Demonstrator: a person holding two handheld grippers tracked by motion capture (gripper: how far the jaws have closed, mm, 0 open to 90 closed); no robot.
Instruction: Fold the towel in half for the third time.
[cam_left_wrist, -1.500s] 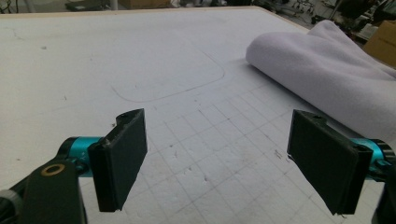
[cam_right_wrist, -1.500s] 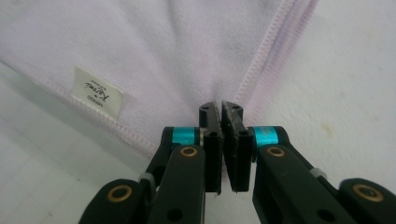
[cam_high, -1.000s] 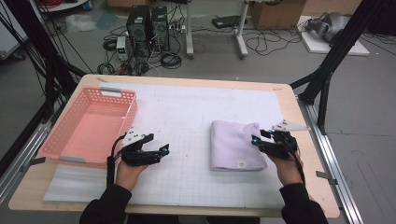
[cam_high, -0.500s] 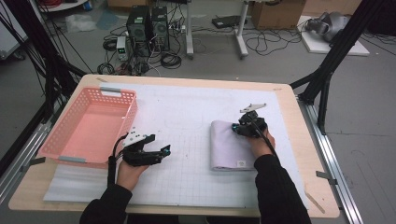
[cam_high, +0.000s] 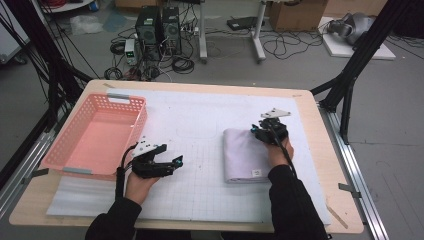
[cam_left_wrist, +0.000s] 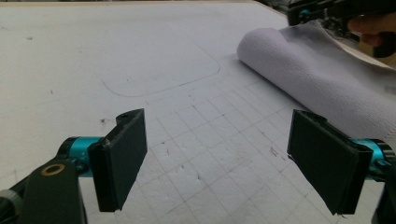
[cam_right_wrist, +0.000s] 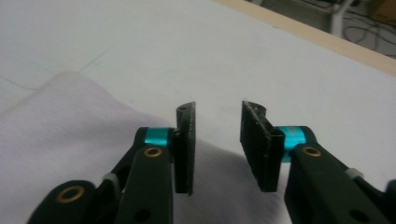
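On the white foam mat (cam_high: 200, 120) I see the folded pale lilac cloth (cam_high: 245, 157) right of the pink plastic basket (cam_high: 95, 137), its far corner under my half-open, empty right gripper (cam_high: 264, 131), nearer than my wide-open left gripper (cam_high: 172, 162).

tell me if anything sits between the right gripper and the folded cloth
Nothing visible does. The right gripper hangs over the far right corner of the folded cloth, its jaws narrowly apart after closing, then reopening a little, with a bare gap between them and cloth just below.
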